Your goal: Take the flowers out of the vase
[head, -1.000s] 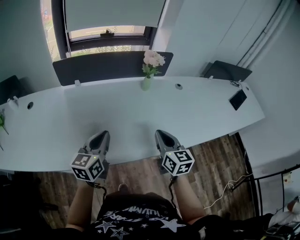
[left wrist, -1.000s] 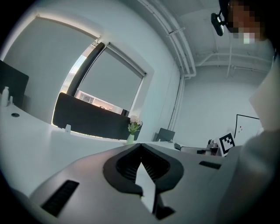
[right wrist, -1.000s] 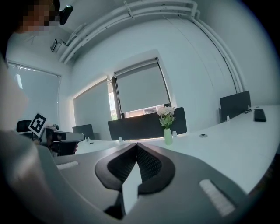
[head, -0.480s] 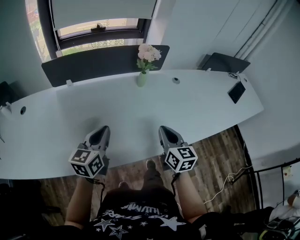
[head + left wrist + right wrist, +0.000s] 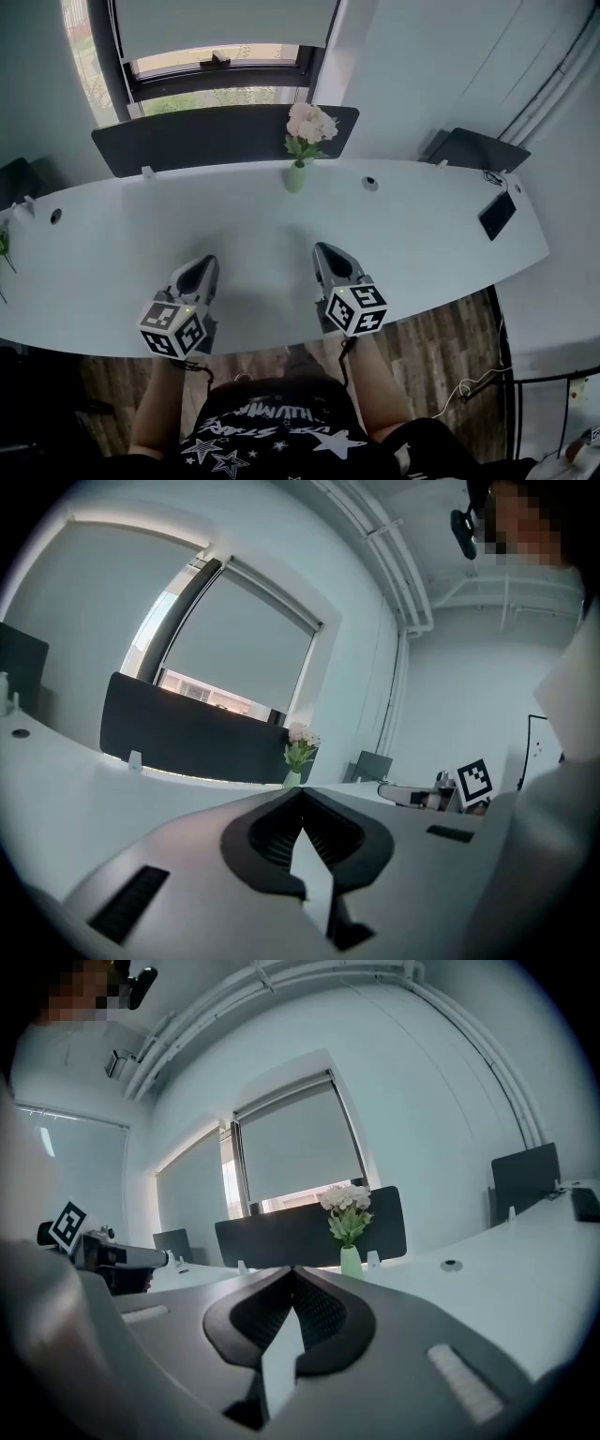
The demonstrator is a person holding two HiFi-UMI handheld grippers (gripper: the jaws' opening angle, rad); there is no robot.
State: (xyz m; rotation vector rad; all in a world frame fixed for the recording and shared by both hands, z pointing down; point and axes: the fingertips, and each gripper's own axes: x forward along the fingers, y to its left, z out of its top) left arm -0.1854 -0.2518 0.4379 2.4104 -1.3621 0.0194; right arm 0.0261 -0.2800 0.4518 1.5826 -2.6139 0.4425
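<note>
White desk top (image 5: pixel 234 225), long and curved, almost bare. Pale green vase (image 5: pixel 296 177) stands upright near the far edge, just in front of a dark divider panel (image 5: pixel 225 136). Pink-white flowers (image 5: pixel 308 124) with green leaves sit in its mouth, stems inside; none out yet. Left gripper (image 5: pixel 202 266) and right gripper (image 5: pixel 326 253) hang side by side over the near edge of the desk, both aimed toward the far side, well apart from the vase and from each other. Left gripper view: jaws pressed together, nothing between them; vase small and distant, almost in line with the closed tips. Right gripper view: jaws likewise clenched on nothing, with the vase a little to the right of their line. A dark flat device (image 5: pixel 497 216) lies far off at the desk's right end, clear of any reach path. Judgement: the task is at the approach step, with no contact made and all of the extraction left to do. The next move calls for carrying both grippers across the desk and opening the jaws on the way. One gripper should probably steady the vase body. The other would close on the bunched stems just above the rim, not on the blooms, then lift straight up. The vase looks slim and light, so it is likely to ride up with the stems or tip if left unheld.
</note>
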